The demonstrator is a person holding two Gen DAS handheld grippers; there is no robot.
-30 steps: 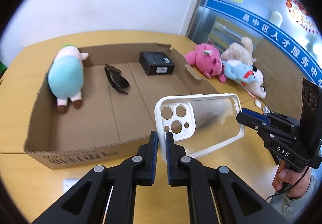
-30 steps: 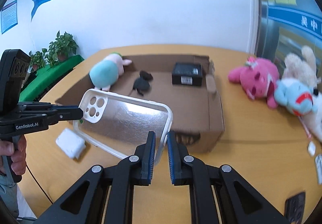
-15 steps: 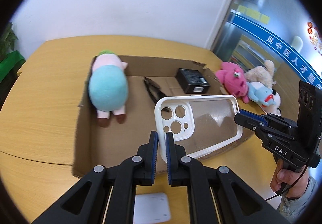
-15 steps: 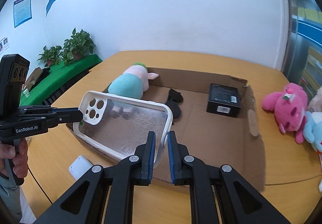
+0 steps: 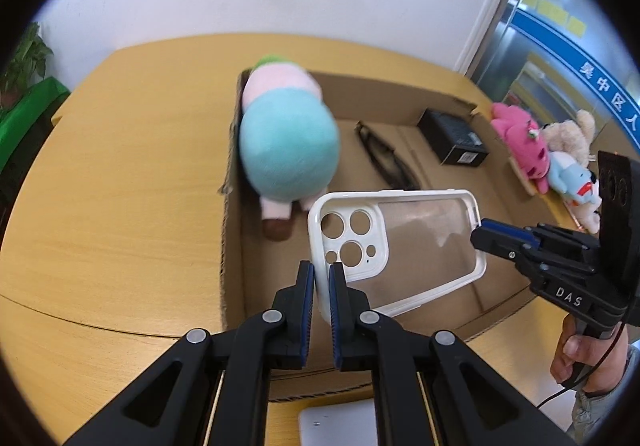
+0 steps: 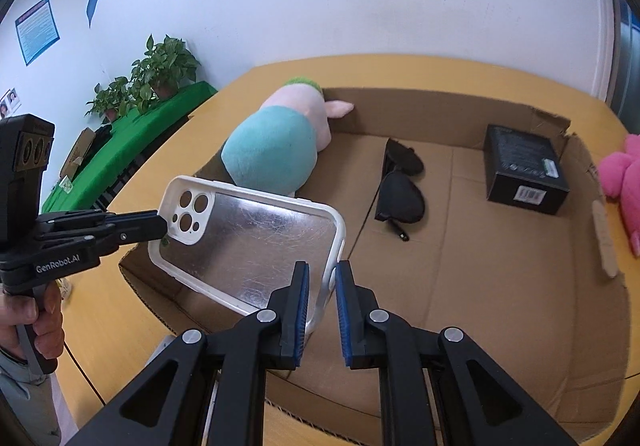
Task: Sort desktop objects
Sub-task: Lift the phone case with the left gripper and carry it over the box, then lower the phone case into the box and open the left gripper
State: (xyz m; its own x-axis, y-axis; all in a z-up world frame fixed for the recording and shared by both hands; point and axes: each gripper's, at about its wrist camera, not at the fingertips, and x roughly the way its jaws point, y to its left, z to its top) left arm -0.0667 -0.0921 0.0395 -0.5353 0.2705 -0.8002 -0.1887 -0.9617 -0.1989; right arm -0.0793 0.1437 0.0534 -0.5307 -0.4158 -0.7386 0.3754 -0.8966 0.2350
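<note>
A white-rimmed clear phone case hangs level above the near part of an open cardboard box. My left gripper is shut on the rim at its camera-hole end, and shows as a black tip in the right wrist view. My right gripper is shut on the rim at the opposite end; its tip touches that end in the left wrist view. Inside the box lie a teal and pink plush, black sunglasses and a small black box.
Pink, beige and blue plush toys lie on the wooden table right of the box. A flat white object sits on the table just before the box's near wall. A person's hands hold both gripper handles.
Both grippers carried the phone case leftward and forward, from in front of the box's right part to above its near left part, close to the teal plush.
</note>
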